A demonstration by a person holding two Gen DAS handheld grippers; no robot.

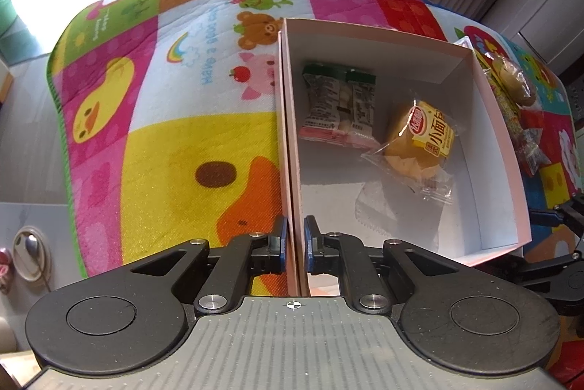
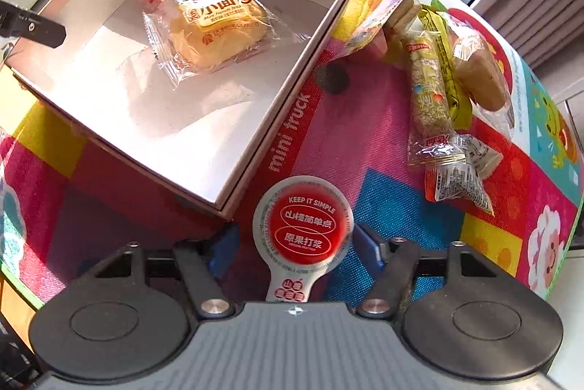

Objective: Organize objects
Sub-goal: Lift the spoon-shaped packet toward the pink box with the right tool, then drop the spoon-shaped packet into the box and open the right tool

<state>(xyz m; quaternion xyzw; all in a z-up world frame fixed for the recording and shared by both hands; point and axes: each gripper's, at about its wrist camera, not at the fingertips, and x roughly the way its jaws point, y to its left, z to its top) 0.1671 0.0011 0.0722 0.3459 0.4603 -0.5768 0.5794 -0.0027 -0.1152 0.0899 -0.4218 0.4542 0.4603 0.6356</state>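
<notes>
partly done: two wrapped snacks (image 1: 379, 119) in the pink cardboard box (image 1: 500, 149), left gripper (image 1: 295, 244) clamped on its wall, right gripper (image 2: 296, 240) grasping a round red-lidded snack cup (image 2: 303, 229), several packets (image 2: 445, 98) left on the desk.

The round red lid (image 2: 303, 231) of the snack pouch, just in front of the open box (image 2: 288, 105), read "KEEP IT SIMPLE" over "山楂简单点" and "原果打浆". The mat (image 2: 292, 130) beside the box read "mini truck". The bread packet (image 1: 432, 134) inside the box read "小面包".
</notes>
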